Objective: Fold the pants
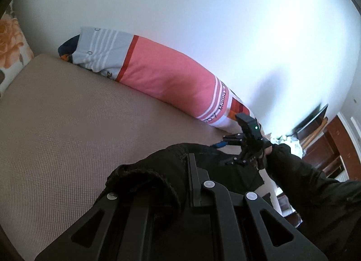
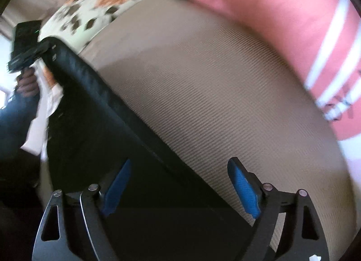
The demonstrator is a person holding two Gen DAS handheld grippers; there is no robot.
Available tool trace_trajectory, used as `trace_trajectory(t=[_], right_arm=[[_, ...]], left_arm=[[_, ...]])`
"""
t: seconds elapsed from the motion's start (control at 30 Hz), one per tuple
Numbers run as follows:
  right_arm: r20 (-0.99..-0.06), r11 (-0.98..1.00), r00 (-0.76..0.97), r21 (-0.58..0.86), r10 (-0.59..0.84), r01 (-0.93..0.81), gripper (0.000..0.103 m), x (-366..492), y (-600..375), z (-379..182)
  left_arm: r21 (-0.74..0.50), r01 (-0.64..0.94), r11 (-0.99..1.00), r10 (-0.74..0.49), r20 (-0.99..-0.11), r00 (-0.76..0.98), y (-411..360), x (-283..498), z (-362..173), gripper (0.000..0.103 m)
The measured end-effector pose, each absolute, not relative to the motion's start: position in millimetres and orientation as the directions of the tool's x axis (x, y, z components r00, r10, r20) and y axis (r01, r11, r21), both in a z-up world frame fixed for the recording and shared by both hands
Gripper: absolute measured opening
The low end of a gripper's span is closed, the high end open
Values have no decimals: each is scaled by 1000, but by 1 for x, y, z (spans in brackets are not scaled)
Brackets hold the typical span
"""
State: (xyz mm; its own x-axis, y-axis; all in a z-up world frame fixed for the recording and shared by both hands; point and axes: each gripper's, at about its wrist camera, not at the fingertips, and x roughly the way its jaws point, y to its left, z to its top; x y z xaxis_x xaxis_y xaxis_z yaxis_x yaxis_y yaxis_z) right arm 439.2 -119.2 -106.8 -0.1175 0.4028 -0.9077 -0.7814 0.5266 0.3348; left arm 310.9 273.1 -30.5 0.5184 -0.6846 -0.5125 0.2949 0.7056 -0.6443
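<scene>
The black pants (image 1: 158, 170) hang bunched over my left gripper (image 1: 191, 182), which is shut on their edge. In the right wrist view the pants (image 2: 94, 112) stretch as a dark band from the left gripper (image 2: 42, 46) at upper left down between my right gripper's blue pads (image 2: 243, 184). My right gripper (image 2: 180, 184) is open, its jaws wide apart, with the pants' edge lying between them. It also shows in the left wrist view (image 1: 227, 142), held by a hand beyond the pants.
A beige textured bed surface (image 1: 67, 125) lies under everything. A long pink striped pillow (image 1: 162, 76) rests against the white wall. A floral cushion (image 2: 101, 6) sits at the bed's far end. Wooden furniture (image 1: 325, 143) stands at the right.
</scene>
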Motion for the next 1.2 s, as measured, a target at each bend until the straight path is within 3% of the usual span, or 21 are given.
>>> trace_trajectory(t=[0.27, 0.43, 0.5, 0.63, 0.87, 1.03, 1.2], right_arm=[[-910, 449, -241, 380, 336, -808, 58, 453, -130, -119], [-943, 479, -152, 283, 295, -831, 17, 452, -133, -117], [-960, 489, -80, 207, 269, -847, 10, 441, -128, -115], [-968, 545, 122, 19, 220, -838, 7, 413, -120, -102], [-885, 656, 440, -243, 152, -715, 6, 343, -127, -43], [-851, 695, 499, -260, 163, -670, 6, 269, -143, -3], [-865, 714, 453, -176, 217, -677, 6, 189, -158, 3]], left_arm=[[-615, 276, 739, -650, -543, 531, 269, 303, -26, 8], [-599, 260, 757, -630, -565, 533, 264, 303, -28, 8], [-582, 258, 771, -617, -581, 531, 259, 305, -29, 8], [-569, 227, 791, -587, -600, 544, 260, 310, -32, 8], [-534, 223, 816, -558, -622, 549, 265, 294, -23, 8], [-518, 266, 813, -571, -619, 539, 265, 253, -12, 8], [-504, 321, 802, -596, -636, 490, 267, 189, -14, 9]])
